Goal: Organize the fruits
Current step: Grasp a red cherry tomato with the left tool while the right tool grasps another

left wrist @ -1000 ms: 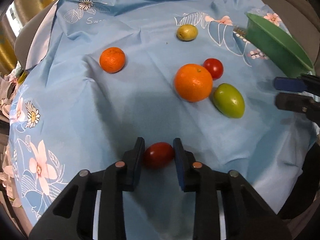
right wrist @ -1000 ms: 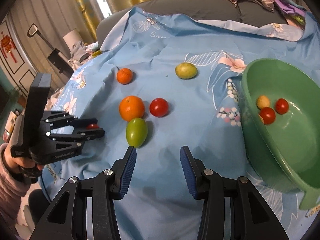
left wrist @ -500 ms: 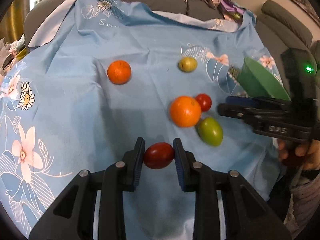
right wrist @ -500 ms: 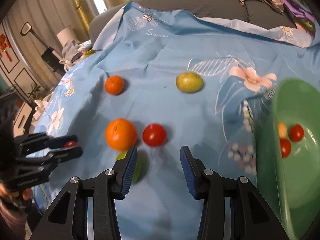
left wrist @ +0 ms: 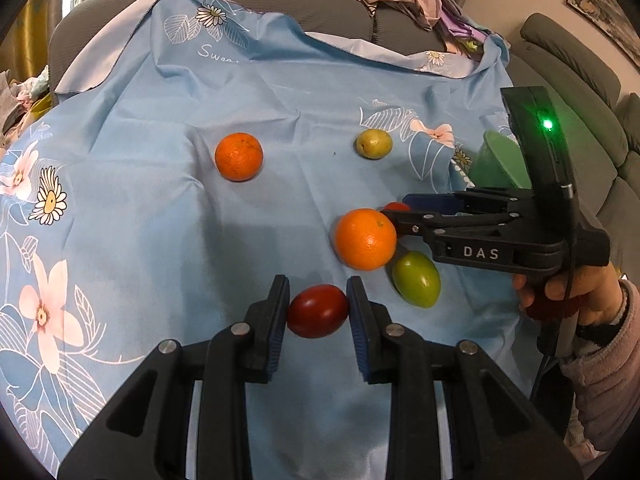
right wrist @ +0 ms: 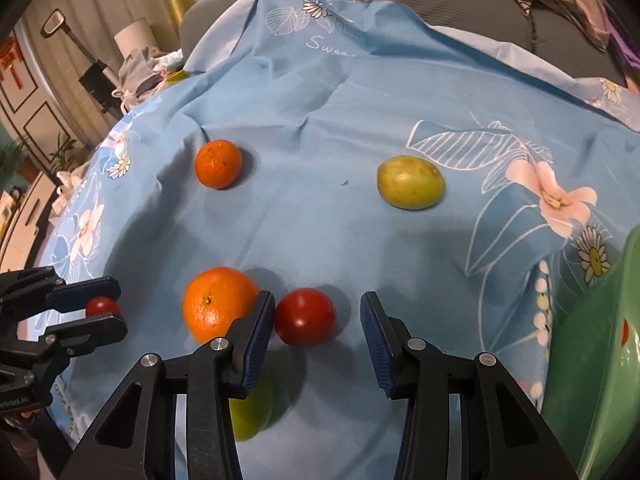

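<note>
Blue floral cloth [left wrist: 160, 220] draped over a grey sofa [left wrist: 328, 20]. Left tongs [left wrist: 318, 312] clamp a dark red tomato [left wrist: 318, 311] between both pads. Right tongs [right wrist: 318, 334] stand wide open around a round tomato [right wrist: 305, 317], its left pad between tomato and large orange [right wrist: 216, 302]. Green bowl [right wrist: 592, 360] lies right of the right tongs; small orange [right wrist: 218, 163] and yellow-green fruit [right wrist: 411, 182] lie beyond

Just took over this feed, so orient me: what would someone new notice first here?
The left gripper is shut on a dark red tomato above the blue floral cloth. The right gripper is open around a round red tomato, beside the large orange. A green bowl sits at far right.
</note>
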{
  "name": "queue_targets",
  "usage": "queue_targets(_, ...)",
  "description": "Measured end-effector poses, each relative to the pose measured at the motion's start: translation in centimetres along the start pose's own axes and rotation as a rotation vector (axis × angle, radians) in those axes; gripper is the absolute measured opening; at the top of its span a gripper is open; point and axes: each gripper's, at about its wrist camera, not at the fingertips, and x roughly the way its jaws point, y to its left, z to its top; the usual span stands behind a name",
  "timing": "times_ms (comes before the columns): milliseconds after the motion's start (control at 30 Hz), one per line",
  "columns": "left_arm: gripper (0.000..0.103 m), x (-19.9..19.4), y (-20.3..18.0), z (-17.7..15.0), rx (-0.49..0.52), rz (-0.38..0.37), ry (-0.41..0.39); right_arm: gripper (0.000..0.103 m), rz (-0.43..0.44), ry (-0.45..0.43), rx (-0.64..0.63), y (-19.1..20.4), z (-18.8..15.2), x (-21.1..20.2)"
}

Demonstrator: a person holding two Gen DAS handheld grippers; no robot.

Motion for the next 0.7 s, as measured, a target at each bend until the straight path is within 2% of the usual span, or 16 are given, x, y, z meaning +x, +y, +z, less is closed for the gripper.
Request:
queue_targets(67, 0.029, 0.0, 0.0, 0.0, -0.005, 0.002, 0.002, 0.045, 0.009, 0.007, -0.006, 0.2, 0.2, 0.2)
queue_targets(133, 0.029, 0.0, 0.0, 0.0, -0.009, 0.000, 0.004, 0.036, 0.023, 0.018, -0.004, 0.2, 0.1, 0.6)
queue_targets(200, 0.029, 0.0, 0.0, -0.1, -0.009, 0.001, 0.004, 0.034, 0.031, 0.019, -0.001, 0.2, 0.0, 0.7)
queue_targets(400, 0.029, -0.6, -0.5, -0.1, -0.005, 0.007, -0.004, 0.033, 0.045, -0.011, 0.018, -0.1, -0.5, -0.2)
queue_targets(700, 0.029, -2.0, -1.7, -0.2, 0.020, 0.048, -0.024, 0.033, 0.095, -0.103, 0.051, 0.7, -2.3, -4.8)
